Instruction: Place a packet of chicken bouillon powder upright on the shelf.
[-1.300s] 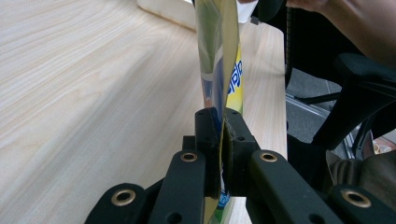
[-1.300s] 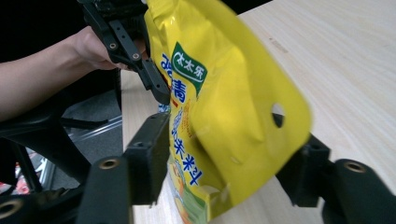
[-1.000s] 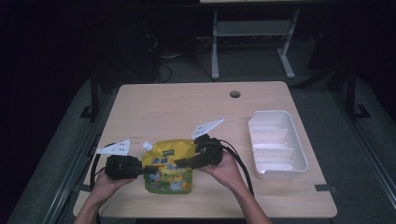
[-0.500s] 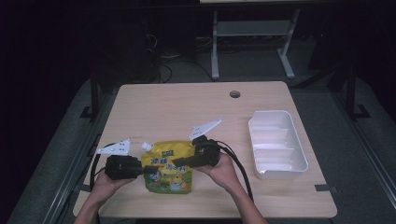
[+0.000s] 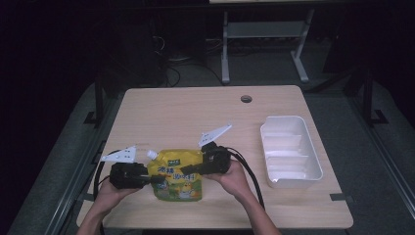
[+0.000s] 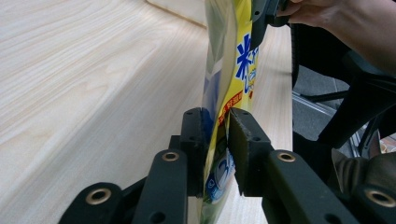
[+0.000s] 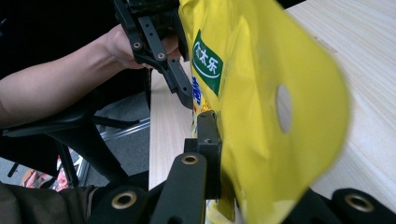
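1. At the near edge of the table (image 5: 195, 107), the person's two hands each hold a gripper, and a yellow pouch (image 5: 178, 174) hangs between the two.
2. The left gripper (image 5: 152, 179) comes in from the pouch's left side. In the left gripper view its jaws are closed almost flat on the pouch's (image 6: 226, 84) edge, with the film pinched between the pads.
3. The right gripper (image 5: 188, 171) reaches in from the right, over the pouch's printed front. In the right gripper view one jaw presses against the pouch (image 7: 261, 102); the other is hidden behind the film, so it appears clamped on the pouch.
4. The pouch's white spout (image 5: 151, 154) points up and left, just beyond the left gripper.
5. Farther right, well apart from the pouch, a white tray (image 5: 313, 161) sits on the table.
6. Near the far edge is a round cable hole (image 5: 246, 99).
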The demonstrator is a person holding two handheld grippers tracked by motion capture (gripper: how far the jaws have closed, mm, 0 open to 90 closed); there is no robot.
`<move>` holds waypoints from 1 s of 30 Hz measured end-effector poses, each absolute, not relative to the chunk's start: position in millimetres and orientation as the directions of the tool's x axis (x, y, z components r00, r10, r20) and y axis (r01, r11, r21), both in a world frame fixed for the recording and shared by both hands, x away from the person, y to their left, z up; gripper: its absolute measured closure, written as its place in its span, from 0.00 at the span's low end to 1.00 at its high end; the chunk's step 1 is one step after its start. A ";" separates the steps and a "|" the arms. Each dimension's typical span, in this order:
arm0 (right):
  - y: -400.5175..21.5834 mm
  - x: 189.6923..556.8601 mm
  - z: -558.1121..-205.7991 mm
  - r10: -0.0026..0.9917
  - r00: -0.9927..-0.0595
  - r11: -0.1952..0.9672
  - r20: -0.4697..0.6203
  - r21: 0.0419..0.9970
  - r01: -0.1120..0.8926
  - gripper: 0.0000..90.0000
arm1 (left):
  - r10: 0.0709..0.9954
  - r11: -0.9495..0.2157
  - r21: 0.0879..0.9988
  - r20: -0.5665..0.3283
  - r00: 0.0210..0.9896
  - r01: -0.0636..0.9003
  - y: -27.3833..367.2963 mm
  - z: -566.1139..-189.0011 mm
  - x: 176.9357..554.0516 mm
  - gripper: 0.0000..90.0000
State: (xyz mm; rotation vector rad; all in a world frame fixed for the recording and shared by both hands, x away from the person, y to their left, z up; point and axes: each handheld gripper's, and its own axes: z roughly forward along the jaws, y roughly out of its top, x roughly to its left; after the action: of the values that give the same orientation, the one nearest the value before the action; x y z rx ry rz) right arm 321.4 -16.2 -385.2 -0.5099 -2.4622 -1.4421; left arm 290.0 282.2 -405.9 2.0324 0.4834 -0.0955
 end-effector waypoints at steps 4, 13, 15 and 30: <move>-17.2 319.8 -382.3 0.172 -0.915 0.460 0.364 0.792 0.401 0.99 | 0.296 -0.414 0.834 -0.256 0.920 0.365 282.8 -403.1 288.2 0.76; -32.3 319.6 -369.8 0.200 -0.920 0.459 0.337 0.797 0.392 1.00 | 0.300 -0.379 0.855 -0.249 0.921 0.355 290.1 -397.8 286.5 0.67; -34.5 320.1 -367.4 0.202 -0.921 0.461 0.334 0.797 0.390 1.00 | 0.302 -0.379 0.854 -0.249 0.920 0.355 290.4 -397.9 286.6 0.66; -70.2 329.5 -345.6 0.243 -0.924 0.468 0.295 0.799 0.378 1.00 | 0.324 -0.415 0.836 -0.233 0.917 0.359 288.2 -401.7 286.4 0.64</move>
State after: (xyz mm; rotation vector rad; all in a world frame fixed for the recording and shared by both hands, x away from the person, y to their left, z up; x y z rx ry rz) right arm 329.5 -70.2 -345.6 -0.5474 -2.5694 -1.4532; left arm 286.4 288.2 -401.7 2.0329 0.4905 -0.0429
